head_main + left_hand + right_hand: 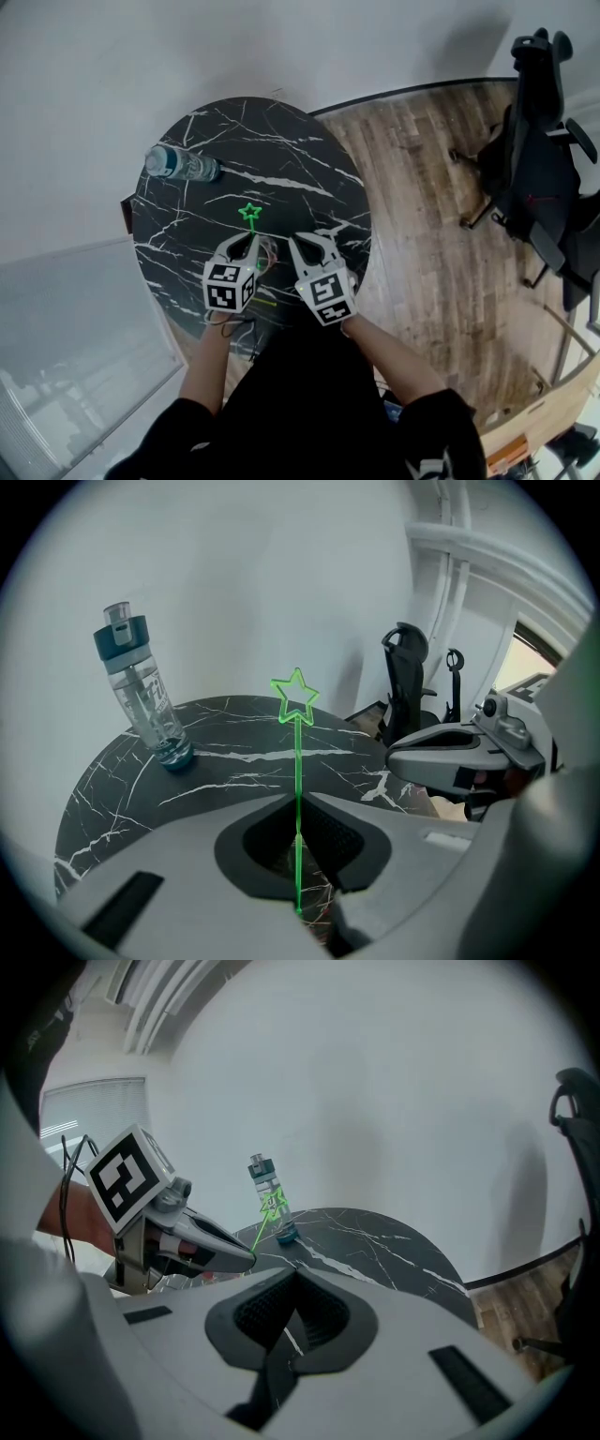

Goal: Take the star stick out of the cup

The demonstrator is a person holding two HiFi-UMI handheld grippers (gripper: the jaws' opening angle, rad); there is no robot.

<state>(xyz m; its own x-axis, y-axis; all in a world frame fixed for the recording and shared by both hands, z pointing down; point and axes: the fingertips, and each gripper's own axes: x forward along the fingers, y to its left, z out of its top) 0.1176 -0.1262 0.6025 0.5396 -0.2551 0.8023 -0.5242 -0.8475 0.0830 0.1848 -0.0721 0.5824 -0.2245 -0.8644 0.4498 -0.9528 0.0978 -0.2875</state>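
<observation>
At the far left of the bench (281,141) stands a clear water bottle (183,166) with a blue cap, well apart from the work. Nearer to the person, the left gripper (298,810) has its jaws closed on the thin green star stick (298,752), low on the shaft. The star points up above the jaws, and a short lower end shows below them.

Just to the right, in the head view, something small and clear sits between the two grippers. I take it for the cup (268,255), but it is too small to be sure. I also cannot tell if the lower end of the stick is inside it or above it. The right gripper (294,1272) is beside it, jaws together with nothing between them. Far right, an office chair (539,159) stands on the wooden floor.

The step in hand, I judge, is the lift. To do it well, the left gripper should rise straight along the line of the stick, not sideways, so that the lower end does not catch the rim and tip the light cup. The shaft looks thin and springy, so the hold should be firm and the move slow. The right gripper could steady the cup if it starts to follow.
</observation>
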